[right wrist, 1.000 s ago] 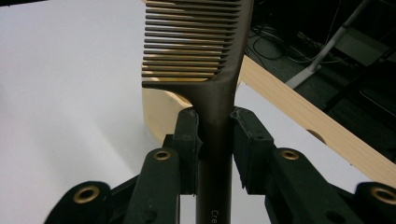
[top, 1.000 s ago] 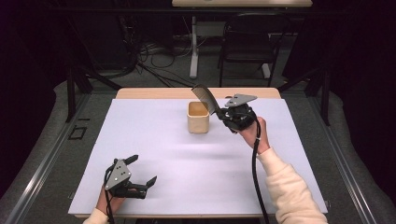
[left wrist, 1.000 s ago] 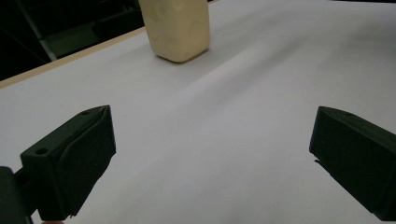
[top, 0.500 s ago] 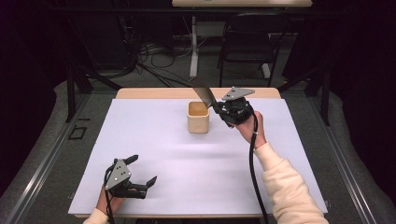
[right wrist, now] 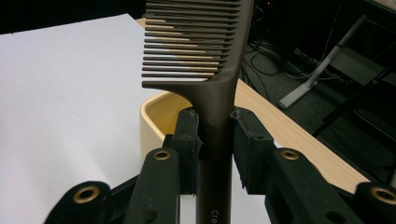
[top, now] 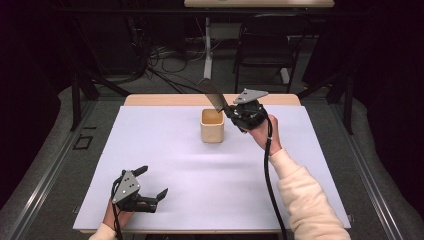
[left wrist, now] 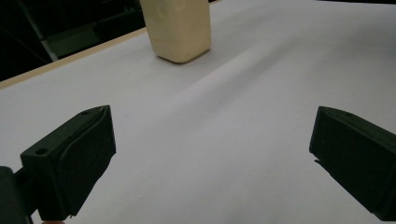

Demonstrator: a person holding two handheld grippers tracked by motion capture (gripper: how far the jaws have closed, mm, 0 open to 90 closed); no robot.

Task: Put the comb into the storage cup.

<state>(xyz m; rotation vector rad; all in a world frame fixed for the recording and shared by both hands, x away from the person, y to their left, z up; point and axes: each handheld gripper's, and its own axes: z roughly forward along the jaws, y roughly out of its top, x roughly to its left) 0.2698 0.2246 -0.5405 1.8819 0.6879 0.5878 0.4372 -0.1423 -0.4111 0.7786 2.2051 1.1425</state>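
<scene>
Comb [right wrist: 219, 84] clamped by its handle in right tongs [top: 235, 114], teeth end tilted up and away, held above the rim of the cup [top: 212, 126]. Cup upright on white surface [top: 200, 175], far centre. Left tongs [top: 150, 187] released, nothing between them, low at near-left corner.

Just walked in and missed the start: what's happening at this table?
A person holds a gripper in each hand at a table covered with a white sheet. The right gripper is shut on the handle of a dark comb, holding it up beside a small cream cup with its teeth raised above the rim. The comb is not in the cup. The left gripper rests near the front edge of the table, jaws open and holding nothing.
</scene>
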